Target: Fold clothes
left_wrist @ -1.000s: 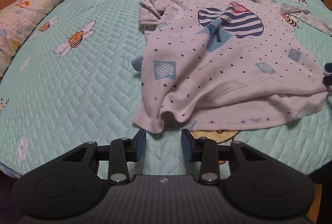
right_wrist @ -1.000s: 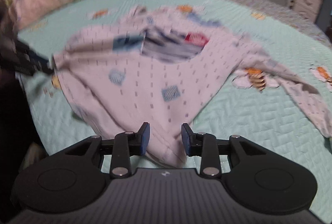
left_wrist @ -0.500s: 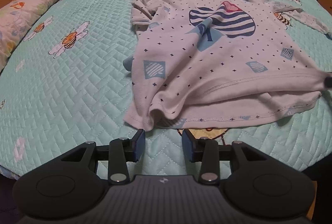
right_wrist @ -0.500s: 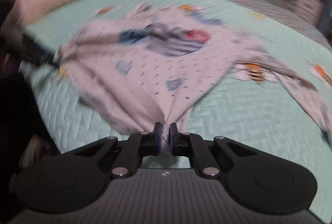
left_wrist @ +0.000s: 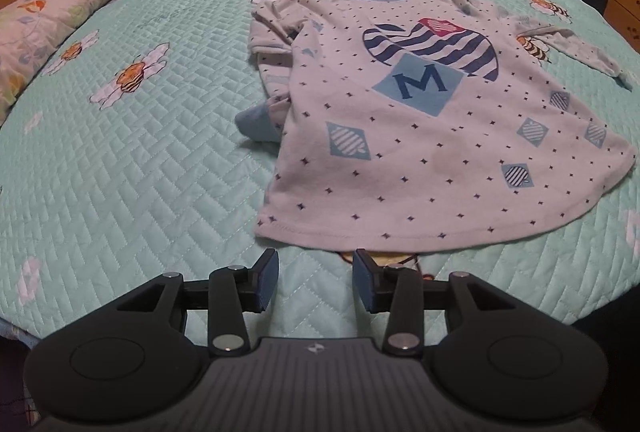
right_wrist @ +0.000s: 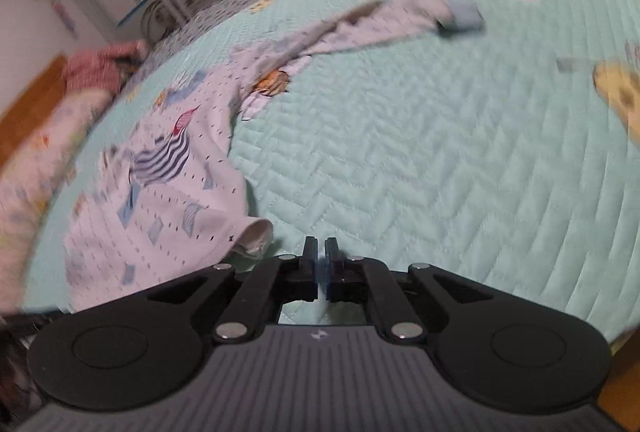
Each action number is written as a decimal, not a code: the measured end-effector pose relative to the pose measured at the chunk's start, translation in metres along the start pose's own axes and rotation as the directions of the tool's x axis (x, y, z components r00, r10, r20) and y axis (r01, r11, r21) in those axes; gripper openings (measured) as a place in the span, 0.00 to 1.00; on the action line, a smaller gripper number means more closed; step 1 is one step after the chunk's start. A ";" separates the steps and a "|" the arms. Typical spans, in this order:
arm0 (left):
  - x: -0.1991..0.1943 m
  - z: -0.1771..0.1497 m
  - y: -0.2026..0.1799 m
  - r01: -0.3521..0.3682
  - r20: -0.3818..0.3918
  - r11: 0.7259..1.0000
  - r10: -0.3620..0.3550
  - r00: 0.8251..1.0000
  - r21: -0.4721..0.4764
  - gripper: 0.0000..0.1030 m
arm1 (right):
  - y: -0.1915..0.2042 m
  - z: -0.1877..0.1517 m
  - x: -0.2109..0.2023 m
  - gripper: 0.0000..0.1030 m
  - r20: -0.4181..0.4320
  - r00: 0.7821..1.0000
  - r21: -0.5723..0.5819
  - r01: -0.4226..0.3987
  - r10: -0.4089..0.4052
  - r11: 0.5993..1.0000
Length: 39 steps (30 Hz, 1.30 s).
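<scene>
Shirt (left_wrist: 420, 135): it now lies face up on the bed (left_wrist: 140, 171), hem toward us and blue collar at the far side. Half a second ago the front panel was rucked, with a raised fold at the near left corner; we now see that panel smooth and the hem lying in one clean line.

Left side: the sleeve here is bunched beside the body, its blue cuff poking out at the left edge. The left tool (left_wrist: 315, 274) hovers just short of the near hem, jaws wide apart and holding nothing, much as it did a second ago.

Right side: the right tool (right_wrist: 321, 258) was pinching the near right hem corner half a second ago. Now its jaws are almost closed, nothing between them, and that corner lies just to its left on the quilt. The view is blurred. The right sleeve trails far across the bed.

Our reading: flattening is done; sleeves likely come next.
</scene>
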<state>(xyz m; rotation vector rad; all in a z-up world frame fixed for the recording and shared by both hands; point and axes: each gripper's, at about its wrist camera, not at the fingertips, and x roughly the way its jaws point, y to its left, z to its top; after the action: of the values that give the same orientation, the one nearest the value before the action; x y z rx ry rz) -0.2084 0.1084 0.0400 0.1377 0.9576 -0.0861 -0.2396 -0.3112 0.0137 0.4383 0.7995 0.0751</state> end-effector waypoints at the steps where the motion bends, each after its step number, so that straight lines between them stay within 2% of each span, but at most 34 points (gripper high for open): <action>1: 0.000 0.000 0.003 0.000 -0.003 1.000 0.000 1.000 -0.011 0.43 | 0.008 0.001 0.000 0.07 0.002 1.000 -0.054 0.000 0.000 0.999; 3: 0.001 0.000 0.008 -0.008 -0.006 1.000 0.008 1.000 -0.029 0.44 | 0.025 0.002 0.002 0.12 0.009 1.000 -0.176 0.003 -0.002 0.984; 4: 0.001 0.000 0.010 -0.012 -0.007 0.999 0.012 1.000 -0.037 0.44 | 0.033 0.001 0.005 0.23 0.008 1.000 -0.240 0.013 -0.011 0.971; 6: 0.003 -0.001 0.015 -0.026 -0.011 0.998 0.025 1.000 -0.053 0.44 | 0.040 -0.006 0.006 0.36 -0.005 1.000 -0.323 0.016 -0.019 0.946; 7: 0.003 -0.002 0.018 -0.026 -0.013 0.998 0.025 1.000 -0.062 0.44 | 0.043 -0.007 0.009 0.38 -0.017 1.000 -0.343 0.000 -0.006 0.939; 11: 0.006 -0.007 0.028 -0.035 0.000 0.997 0.035 0.999 -0.073 0.45 | 0.051 -0.008 0.020 0.39 -0.008 1.000 -0.392 0.003 -0.007 0.920; 14: 0.008 -0.010 0.033 -0.040 0.028 0.998 0.041 0.999 -0.052 0.45 | 0.051 -0.005 0.028 0.39 0.002 1.000 -0.382 0.021 -0.022 0.924; 20: 0.018 -0.009 0.029 -0.045 0.088 0.996 0.038 0.995 0.072 0.45 | 0.044 -0.009 0.037 0.40 -0.007 1.000 -0.331 -0.001 -0.002 0.944; 25: 0.026 -0.006 0.022 -0.037 0.149 0.981 0.009 0.989 0.189 0.44 | 0.049 -0.012 0.038 0.49 -0.007 1.000 -0.344 -0.004 0.001 0.939; 30: 0.027 -0.008 0.022 0.004 0.167 0.978 -0.040 0.985 0.209 0.38 | 0.056 -0.016 0.042 0.63 -0.007 1.000 -0.376 -0.003 0.001 0.926; 34: 0.031 -0.006 0.024 0.045 0.172 0.977 -0.083 0.982 0.210 0.29 | 0.060 -0.019 0.044 0.71 -0.004 1.000 -0.385 -0.005 0.004 0.923; 36: 0.033 -0.004 0.024 0.084 0.164 0.977 -0.117 0.980 0.198 0.10 | 0.059 -0.019 0.044 0.71 -0.004 1.000 -0.378 -0.011 0.010 0.926; 38: 0.030 0.001 0.022 0.102 0.165 0.980 -0.131 0.978 0.171 0.08 | 0.056 -0.017 0.043 0.70 -0.008 1.000 -0.369 -0.020 0.019 0.929; 39: 0.028 0.003 0.022 0.113 0.168 0.982 -0.138 0.976 0.153 0.07 | 0.055 -0.015 0.042 0.61 -0.009 1.000 -0.363 -0.017 0.015 0.932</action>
<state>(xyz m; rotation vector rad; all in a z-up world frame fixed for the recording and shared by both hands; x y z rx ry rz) -0.1874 0.1291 0.0207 0.1974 0.7803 -0.2800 -0.2153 -0.2462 -0.0016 0.0930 0.7686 0.2361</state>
